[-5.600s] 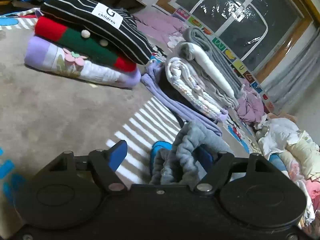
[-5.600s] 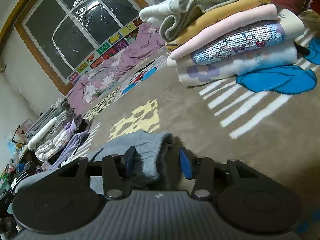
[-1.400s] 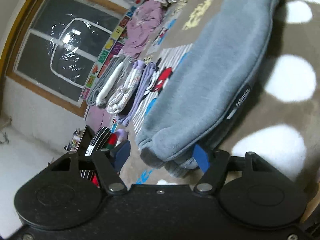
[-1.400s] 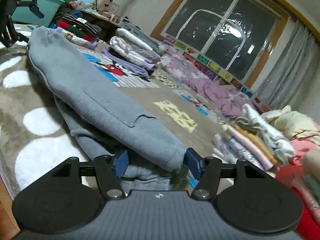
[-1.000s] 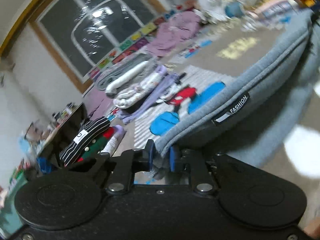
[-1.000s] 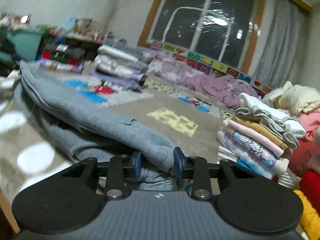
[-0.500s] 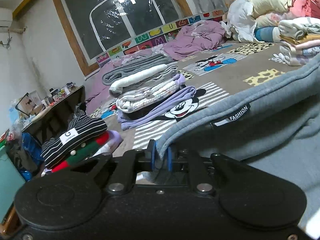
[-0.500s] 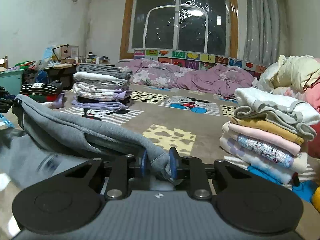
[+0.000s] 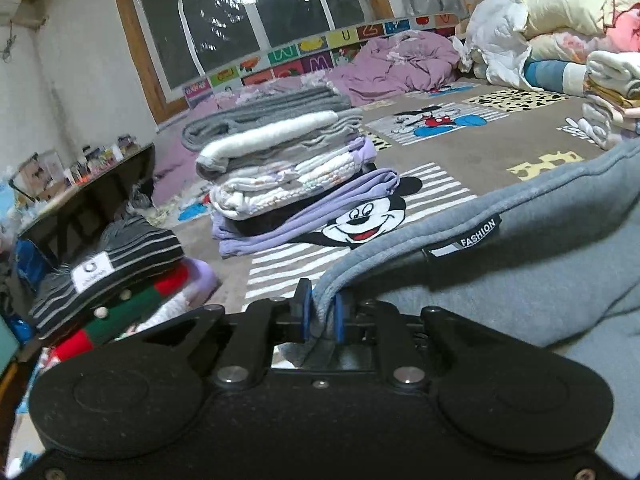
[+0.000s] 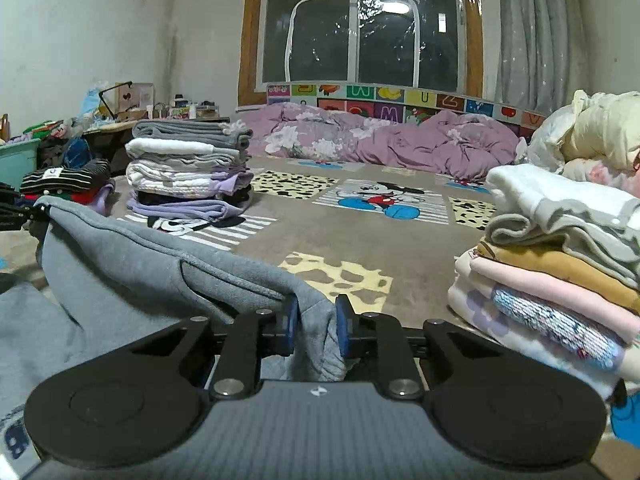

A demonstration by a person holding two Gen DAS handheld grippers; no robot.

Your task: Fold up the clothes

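While each claw pinches one end of the grey sweatpants' [image 9: 520, 280] edge, left gripper [image 9: 320, 316] and right gripper [image 10: 314, 322] hold them stretched above the cartoon rug [image 10: 360, 240], folded piles at ten and three o'clock, likely ready for folding.

sweatpants [image 9: 520, 280]: plain grey, with a small black tag that read FASHION in white
gripper pads [image 10: 289, 322]: bright blue on black fingers
rug [image 10: 360, 236]: taupe, had Mickey Mouse panels, white stripes and yellow spotted patches
striped top [image 9: 120, 256]: black with thin white stripes
bedding [image 10: 380, 140]: mauve with pale flowers
right-hand stack [image 10: 560, 272]: white, grey, mustard, pink and a sequinned bit
window frame [image 10: 250, 40]: brown wood
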